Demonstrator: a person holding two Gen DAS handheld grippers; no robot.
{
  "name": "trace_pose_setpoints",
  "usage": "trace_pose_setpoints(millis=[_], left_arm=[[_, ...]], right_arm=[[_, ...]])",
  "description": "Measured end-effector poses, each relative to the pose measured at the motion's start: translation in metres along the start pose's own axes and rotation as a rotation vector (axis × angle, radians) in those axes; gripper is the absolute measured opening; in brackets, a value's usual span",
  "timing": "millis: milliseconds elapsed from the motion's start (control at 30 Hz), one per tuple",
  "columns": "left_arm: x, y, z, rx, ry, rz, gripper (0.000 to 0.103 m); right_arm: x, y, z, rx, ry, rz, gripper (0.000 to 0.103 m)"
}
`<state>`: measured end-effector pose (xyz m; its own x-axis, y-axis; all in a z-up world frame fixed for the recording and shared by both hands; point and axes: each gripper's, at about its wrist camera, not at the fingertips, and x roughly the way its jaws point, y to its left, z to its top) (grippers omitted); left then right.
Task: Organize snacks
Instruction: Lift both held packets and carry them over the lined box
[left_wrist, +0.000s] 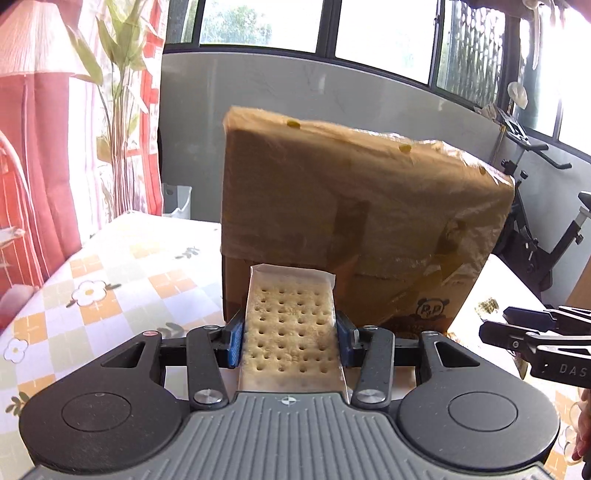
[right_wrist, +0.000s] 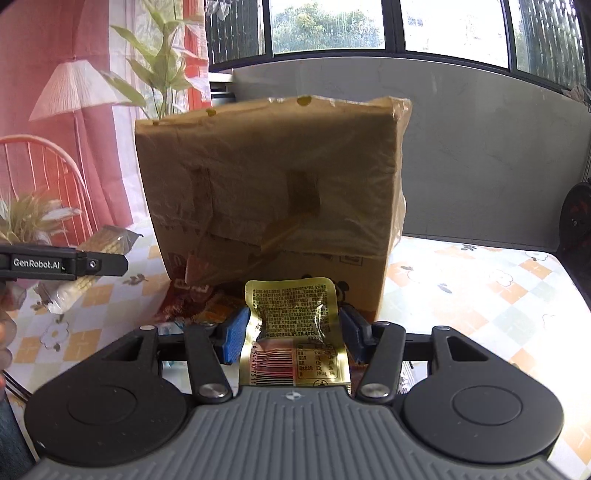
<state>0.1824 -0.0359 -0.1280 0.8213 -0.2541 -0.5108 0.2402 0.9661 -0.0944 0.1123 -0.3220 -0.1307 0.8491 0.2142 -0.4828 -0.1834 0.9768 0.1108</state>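
Tools (left_wrist: 290, 332) (right_wrist: 291, 332) clamped on cracker pack (left_wrist: 291, 328), pouch (right_wrist: 295, 325)

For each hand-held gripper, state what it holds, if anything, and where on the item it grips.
Left hand-held gripper: a clear-wrapped cracker packet, pinched across its long side edges. Right hand-held gripper: a gold snack packet, pinched across its side edges.

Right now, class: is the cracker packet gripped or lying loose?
Gripped. The left gripper's blue pads press both sides of the cracker packet, held clear of the table.
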Motion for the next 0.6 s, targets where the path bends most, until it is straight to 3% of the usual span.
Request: trace_pose_setpoints(millis=[333,433,600], left_arm=[[-0.016,0.001,0.090,0.027,-0.165,-0.031,0.049],[-0.008,-0.010,0.115,0.051,-0.186,-0.048,0.049],[0.027,-0.028,0.146,0.075,-0.178,-0.046,0.050]], right_arm=[[-0.023,-0.008,0.100,0.072,-0.188,0.088,0.056],[-0.013,-0.012,0.127,0.077,-0.193,0.094,0.056],[0.030,-0.015,0.166,-0.023,-0.152,0.031,0.056]])
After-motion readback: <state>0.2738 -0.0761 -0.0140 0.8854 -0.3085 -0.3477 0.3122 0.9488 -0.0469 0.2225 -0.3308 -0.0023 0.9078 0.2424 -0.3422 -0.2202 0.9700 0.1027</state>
